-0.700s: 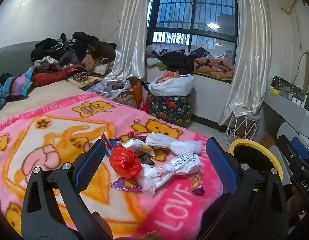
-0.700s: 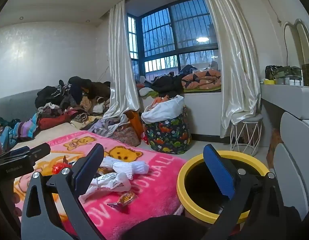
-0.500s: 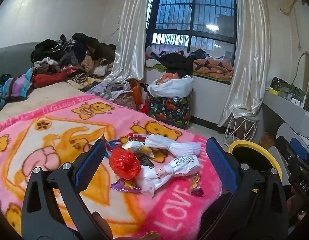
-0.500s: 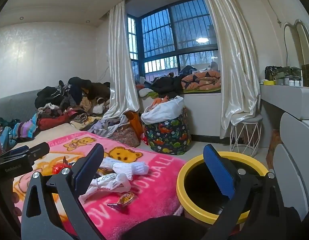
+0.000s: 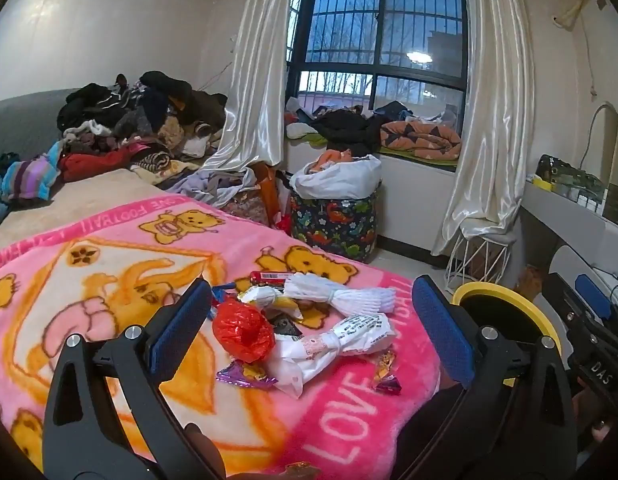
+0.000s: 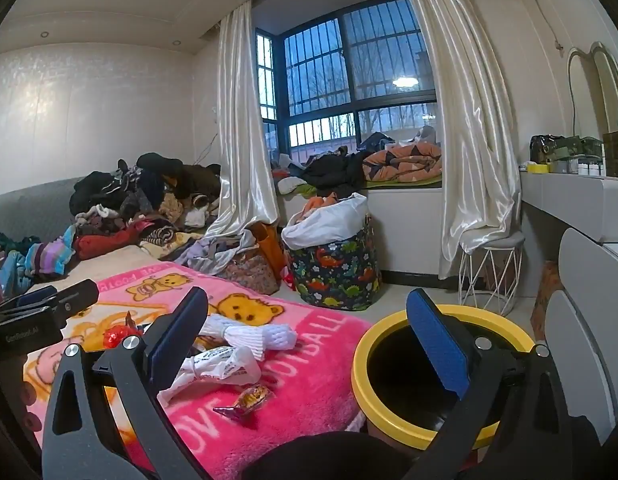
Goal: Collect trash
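Note:
A heap of trash lies on the pink bear blanket (image 5: pixel 109 280): a crumpled red bag (image 5: pixel 243 330), white printed wrappers (image 5: pixel 345 338), white foam netting (image 5: pixel 341 294), a red tube (image 5: pixel 271 277) and candy wrappers (image 5: pixel 383 372). My left gripper (image 5: pixel 309 328) hovers open just short of the heap, nothing between its blue pads. A yellow-rimmed black bin (image 6: pixel 441 376) stands beside the bed. My right gripper (image 6: pixel 309 344) is open and empty, its right finger over the bin, with a candy wrapper (image 6: pixel 249 398) and white wrappers (image 6: pixel 217 368) below it.
A clothes pile (image 5: pixel 129 128) covers the far end of the bed. A dinosaur-print basket (image 6: pixel 333 268) stands on the floor by the window. A white wire stool (image 6: pixel 493 268) and a white desk (image 6: pixel 569 200) are on the right.
The left wrist view has shifted slightly, the trash heap sitting a little lower between the fingers. The right gripper has stayed put. Both remain open.

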Motion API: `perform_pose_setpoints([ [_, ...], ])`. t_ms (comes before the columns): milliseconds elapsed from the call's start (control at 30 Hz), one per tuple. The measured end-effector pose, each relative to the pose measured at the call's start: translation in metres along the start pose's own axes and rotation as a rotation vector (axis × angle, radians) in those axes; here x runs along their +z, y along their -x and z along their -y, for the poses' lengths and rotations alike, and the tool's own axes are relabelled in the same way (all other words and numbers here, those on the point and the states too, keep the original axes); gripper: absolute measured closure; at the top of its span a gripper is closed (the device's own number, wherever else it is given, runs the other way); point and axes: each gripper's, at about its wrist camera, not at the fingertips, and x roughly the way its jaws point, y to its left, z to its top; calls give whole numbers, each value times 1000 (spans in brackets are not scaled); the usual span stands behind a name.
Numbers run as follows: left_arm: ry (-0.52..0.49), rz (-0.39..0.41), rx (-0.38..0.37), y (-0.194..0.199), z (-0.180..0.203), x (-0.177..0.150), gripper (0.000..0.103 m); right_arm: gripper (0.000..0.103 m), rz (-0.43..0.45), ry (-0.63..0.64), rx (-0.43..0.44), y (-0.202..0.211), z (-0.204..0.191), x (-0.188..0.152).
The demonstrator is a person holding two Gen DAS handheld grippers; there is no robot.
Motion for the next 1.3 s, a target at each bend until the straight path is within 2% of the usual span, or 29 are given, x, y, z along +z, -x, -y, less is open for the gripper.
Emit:
perform_pose_setpoints([
  [1300, -8, 0, -7, 1, 3, 0, 11, 6, -7, -3, 4, -1, 3, 4],
])
